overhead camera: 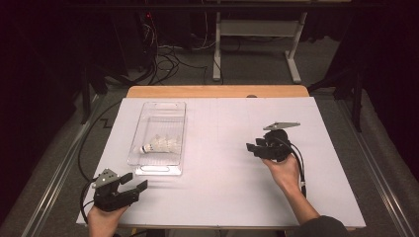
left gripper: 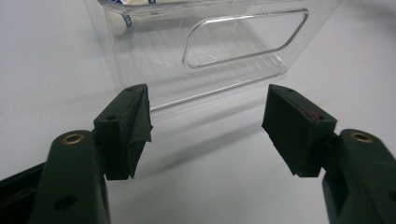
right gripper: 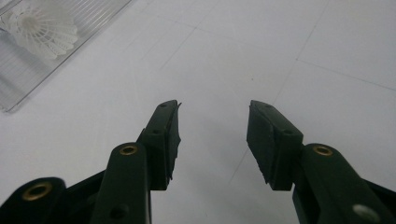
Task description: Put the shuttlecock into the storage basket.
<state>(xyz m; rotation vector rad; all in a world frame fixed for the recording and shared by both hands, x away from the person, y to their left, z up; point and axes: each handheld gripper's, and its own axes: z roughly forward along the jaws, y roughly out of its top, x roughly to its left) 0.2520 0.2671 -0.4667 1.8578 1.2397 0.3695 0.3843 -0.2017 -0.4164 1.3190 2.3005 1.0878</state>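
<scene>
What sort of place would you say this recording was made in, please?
Most likely a lab or workshop bench set up for recording. A white table stands on grey carpet, cables trail over the floor behind it, and a clear plastic bin holding shuttlecocks is laid out between two hand-held grippers.

Left claw (left gripper: 208, 128) open over the white bench (left gripper: 56, 60), facing the end of a clear bin (left gripper: 154, 56).

The two black jaws stand wide apart with nothing between them, only bare bench beneath the gap. Just ahead of the claw sits the clear plastic bin, its near end wall bearing a rounded handle cut-out (left gripper: 245, 39). Beyond the left jaw, at the top edge, the white tip of a shuttlecock (left gripper: 119, 23) with a blue band shows inside the bin.
</scene>
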